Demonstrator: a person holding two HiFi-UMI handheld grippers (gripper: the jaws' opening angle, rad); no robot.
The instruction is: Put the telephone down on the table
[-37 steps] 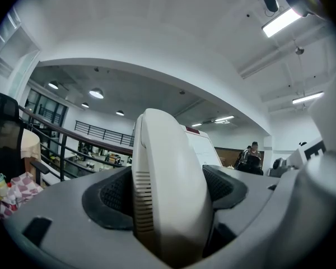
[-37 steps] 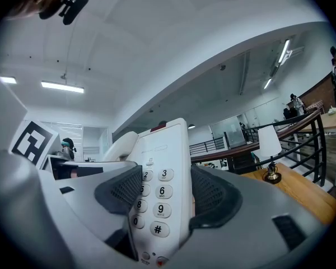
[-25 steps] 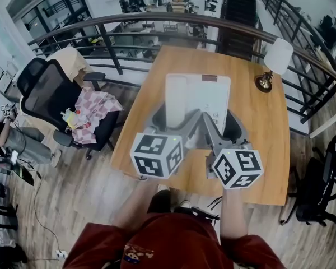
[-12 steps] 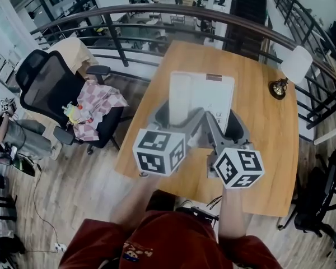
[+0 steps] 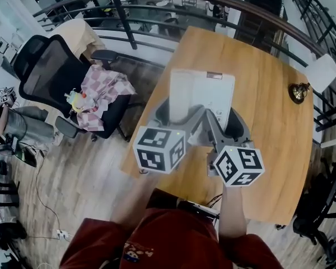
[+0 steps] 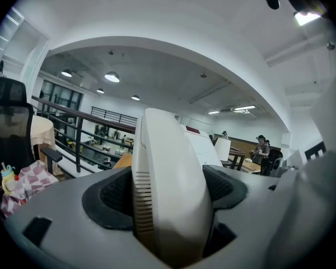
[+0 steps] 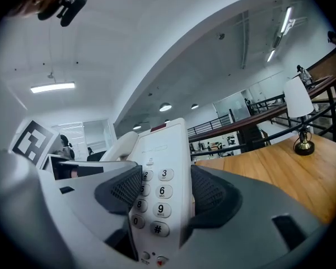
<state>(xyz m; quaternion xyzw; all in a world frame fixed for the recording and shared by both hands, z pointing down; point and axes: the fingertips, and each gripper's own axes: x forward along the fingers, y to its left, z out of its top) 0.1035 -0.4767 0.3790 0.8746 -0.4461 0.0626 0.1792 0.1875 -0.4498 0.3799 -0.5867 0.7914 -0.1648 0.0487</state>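
Note:
A white telephone (image 5: 201,97) is held over the wooden table (image 5: 269,122), its far end tilted upward, gripped from both sides. My left gripper (image 5: 171,114) is shut on the handset side; in the left gripper view the handset (image 6: 168,172) fills the space between the dark pads (image 6: 115,192). My right gripper (image 5: 229,125) is shut on the keypad side; in the right gripper view the number keys (image 7: 157,192) sit between its pads (image 7: 207,192). The underside of the telephone is hidden, so I cannot tell how far it is off the table.
A table lamp (image 5: 319,74) with a white shade stands at the table's far right corner, also the lamp (image 7: 298,102) in the right gripper view. A black office chair (image 5: 50,72) with a checked cloth stands left of the table. A dark railing (image 5: 157,10) runs behind.
Both grippers keep the same hold on the telephone. In the head view the table, lamp and chair have drifted right and down, and the lamp now sits near the right edge.

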